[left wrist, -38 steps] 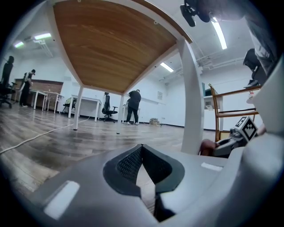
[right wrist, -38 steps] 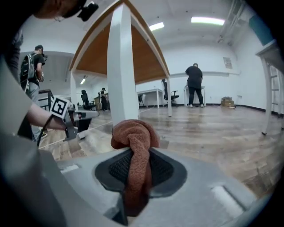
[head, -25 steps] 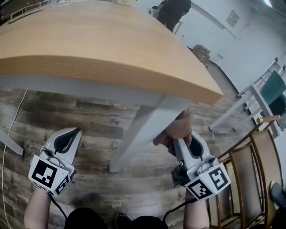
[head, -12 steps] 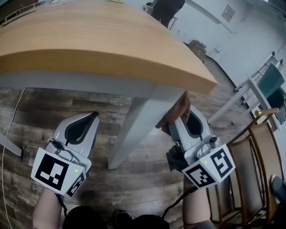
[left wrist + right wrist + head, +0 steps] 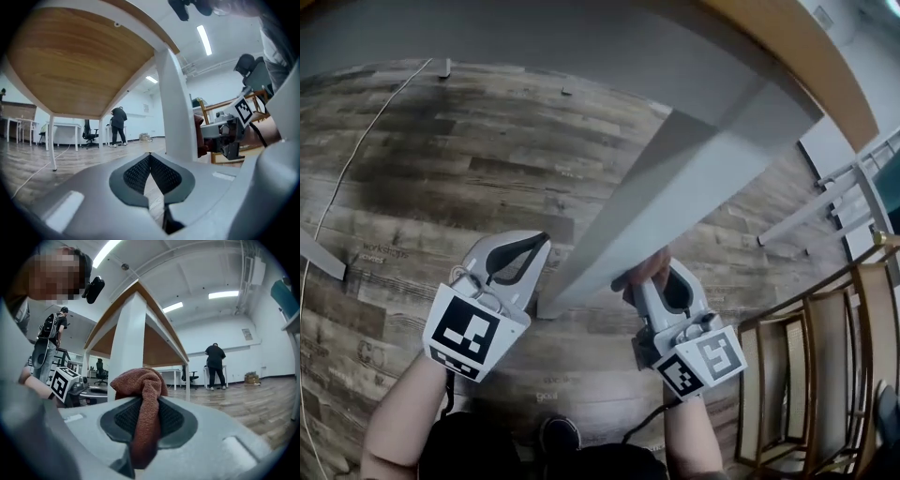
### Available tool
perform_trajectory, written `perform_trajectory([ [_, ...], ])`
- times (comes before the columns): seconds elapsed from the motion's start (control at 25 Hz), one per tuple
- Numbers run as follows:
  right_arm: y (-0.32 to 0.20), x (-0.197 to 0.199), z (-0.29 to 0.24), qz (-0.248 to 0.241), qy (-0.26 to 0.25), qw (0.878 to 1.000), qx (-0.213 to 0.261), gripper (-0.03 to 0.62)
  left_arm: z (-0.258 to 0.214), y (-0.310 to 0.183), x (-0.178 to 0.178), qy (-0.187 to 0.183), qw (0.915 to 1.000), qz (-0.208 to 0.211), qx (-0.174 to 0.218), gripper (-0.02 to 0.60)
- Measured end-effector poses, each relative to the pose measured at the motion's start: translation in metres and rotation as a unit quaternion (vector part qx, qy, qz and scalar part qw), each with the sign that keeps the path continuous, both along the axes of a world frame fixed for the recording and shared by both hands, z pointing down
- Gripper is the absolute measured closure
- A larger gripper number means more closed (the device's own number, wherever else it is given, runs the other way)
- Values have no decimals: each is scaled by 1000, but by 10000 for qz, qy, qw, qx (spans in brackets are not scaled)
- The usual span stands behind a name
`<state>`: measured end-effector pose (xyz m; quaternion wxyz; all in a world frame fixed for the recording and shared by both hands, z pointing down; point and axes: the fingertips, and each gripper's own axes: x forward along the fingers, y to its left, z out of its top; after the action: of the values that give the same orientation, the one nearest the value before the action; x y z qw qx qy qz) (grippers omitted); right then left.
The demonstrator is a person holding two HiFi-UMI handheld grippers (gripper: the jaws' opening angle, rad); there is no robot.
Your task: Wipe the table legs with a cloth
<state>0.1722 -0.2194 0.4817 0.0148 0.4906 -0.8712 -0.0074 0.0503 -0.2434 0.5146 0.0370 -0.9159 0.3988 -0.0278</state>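
Right gripper [image 5: 654, 278], clamped on a rust cloth [image 5: 142, 390], wipes low on 1 table leg [image 5: 675, 192]; left gripper [image 5: 534, 246] closed, empty; other legs likely left to do

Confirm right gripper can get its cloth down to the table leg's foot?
Probably yes. The right gripper, shut on the cloth, is already low beside the table leg; the left gripper is on the leg's other side, out of its way.

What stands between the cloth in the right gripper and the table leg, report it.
Nothing visible does. The right gripper is shut on the cloth, which sits right beside the table leg, with no object between them. The left gripper hangs on the leg's other side.
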Motion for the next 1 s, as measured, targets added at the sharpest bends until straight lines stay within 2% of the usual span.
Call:
perform_trajectory([
  [0.08, 1, 0, 34, 9, 7, 9997, -262, 523, 23, 5, 1, -120, 9999, 12, 107, 561],
  [0.12, 0, 0, 50, 27, 10, 9993, -379, 523, 33, 6, 0, -60, 9999, -8, 80, 561],
  [0.2, -1, -1, 82, 64, 7, 9980, -630, 523, 54, 7, -2, 148, 9998, -37, -117, 563],
  [0.28, -1, -3, 113, 53, 6, 9960, -889, 523, 75, 12, -3, 200, 9994, -13, -297, 561],
  [0.44, 3, -4, 177, -27, 214, 9900, -1395, 523, 112, 27, -1, -139, 9989, 75, -450, 561],
  [0.52, 6, -2, 209, 3, 385, 9856, -1645, 523, 124, 32, -2, -142, 9986, 123, -494, 561],
  [0.72, 13, -5, 276, 102, 569, 9759, -2103, 523, 143, 31, -5, 122, 9981, 115, -594, 561],
  [1.0, 11, -6, 346, 138, 816, 9581, -2741, 523, 176, 30, -15, 353, 9927, -26, -1149, 563],
])
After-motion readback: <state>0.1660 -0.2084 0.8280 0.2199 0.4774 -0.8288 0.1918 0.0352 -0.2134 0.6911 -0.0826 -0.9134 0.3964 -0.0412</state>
